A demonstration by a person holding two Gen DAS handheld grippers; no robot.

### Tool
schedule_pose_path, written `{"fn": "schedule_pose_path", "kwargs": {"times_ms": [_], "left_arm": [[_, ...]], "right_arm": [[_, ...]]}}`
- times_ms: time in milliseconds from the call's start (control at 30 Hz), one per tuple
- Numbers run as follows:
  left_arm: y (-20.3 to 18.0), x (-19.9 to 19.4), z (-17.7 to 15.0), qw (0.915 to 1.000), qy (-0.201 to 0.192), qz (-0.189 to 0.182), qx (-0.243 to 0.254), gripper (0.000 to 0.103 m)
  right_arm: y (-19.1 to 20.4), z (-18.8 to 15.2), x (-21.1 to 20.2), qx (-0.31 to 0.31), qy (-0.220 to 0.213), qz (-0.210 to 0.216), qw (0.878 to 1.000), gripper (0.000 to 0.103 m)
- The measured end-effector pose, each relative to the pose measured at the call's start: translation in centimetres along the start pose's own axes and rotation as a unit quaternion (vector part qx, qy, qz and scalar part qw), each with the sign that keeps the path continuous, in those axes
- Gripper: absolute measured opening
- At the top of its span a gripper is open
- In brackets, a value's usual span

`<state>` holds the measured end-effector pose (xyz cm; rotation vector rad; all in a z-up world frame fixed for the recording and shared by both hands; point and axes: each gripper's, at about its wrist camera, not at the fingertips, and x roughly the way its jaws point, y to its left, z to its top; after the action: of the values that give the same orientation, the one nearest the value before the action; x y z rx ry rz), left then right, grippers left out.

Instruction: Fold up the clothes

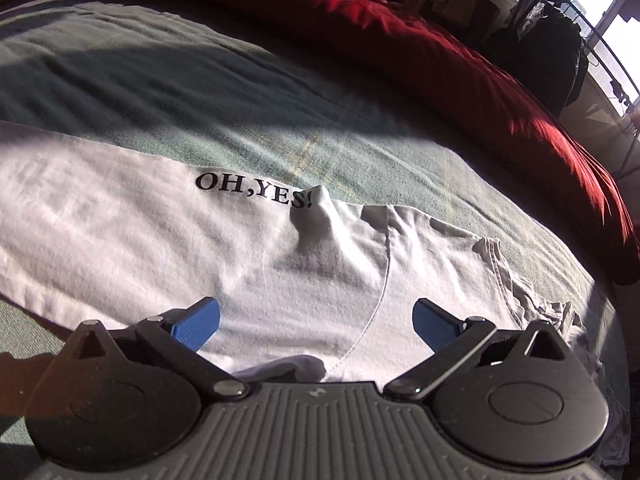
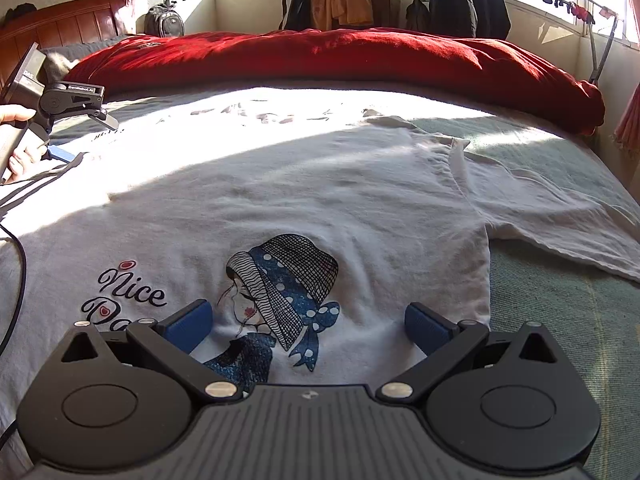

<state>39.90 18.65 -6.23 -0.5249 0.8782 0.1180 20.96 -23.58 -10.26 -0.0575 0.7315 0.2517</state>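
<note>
1. My left gripper [image 1: 316, 322] hovers, jaws apart, over the white T-shirt [image 1: 168, 232].
2. My right gripper [image 2: 308, 326], jaws apart, overlooks the T-shirt spread flat on the bed [image 2: 560, 320].

I see a white T-shirt [image 2: 320, 200] printed with a girl in a blue polka-dot headscarf [image 2: 286, 284] (black script lettering beside her), lying on a pale green bedspread [image 2: 560, 320]. Behind it sits a red blanket [image 2: 340, 56]. My gripper pads [image 2: 190, 326] are blue on black arms.

Matt, seemingly cotton white T-shirt [image 2: 320, 184]
</note>
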Motion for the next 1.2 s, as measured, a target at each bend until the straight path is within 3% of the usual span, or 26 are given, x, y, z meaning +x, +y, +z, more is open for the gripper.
{"fn": "schedule_pose_path", "kwargs": {"times_ms": [167,400,600,767,933,1200], "left_arm": [[-2.0,0.1,-0.9,0.9989,0.017,-0.036,0.024,0.102],[-1.9,-1.2,-3.0,0.9978,0.046,-0.007,0.048,0.102],[-2.6,-2.2,-1.8,0.9985,0.009,-0.017,0.052,0.102],[-1.1,-0.2,-2.2,0.9986,0.025,0.025,0.04,0.102],[-0.9,-2.4,-3.4,0.9991,0.032,0.008,0.026,0.102],[-5.4,-8.7,-7.2,0.9911,0.035,-0.023,0.126,0.102]], "right_arm": [[0.1,0.0,0.1,0.0,0.0,-0.001,1.0,0.103],[0.1,0.0,0.0,-0.001,0.001,-0.003,1.0,0.103],[0.2,0.0,0.0,-0.001,0.001,-0.005,1.0,0.103],[0.2,0.0,0.1,-0.001,0.001,-0.006,1.0,0.103],[0.2,0.1,0.0,-0.001,0.003,-0.005,1.0,0.103],[0.9,0.3,-0.4,-0.007,0.007,-0.008,1.0,0.103]]}}
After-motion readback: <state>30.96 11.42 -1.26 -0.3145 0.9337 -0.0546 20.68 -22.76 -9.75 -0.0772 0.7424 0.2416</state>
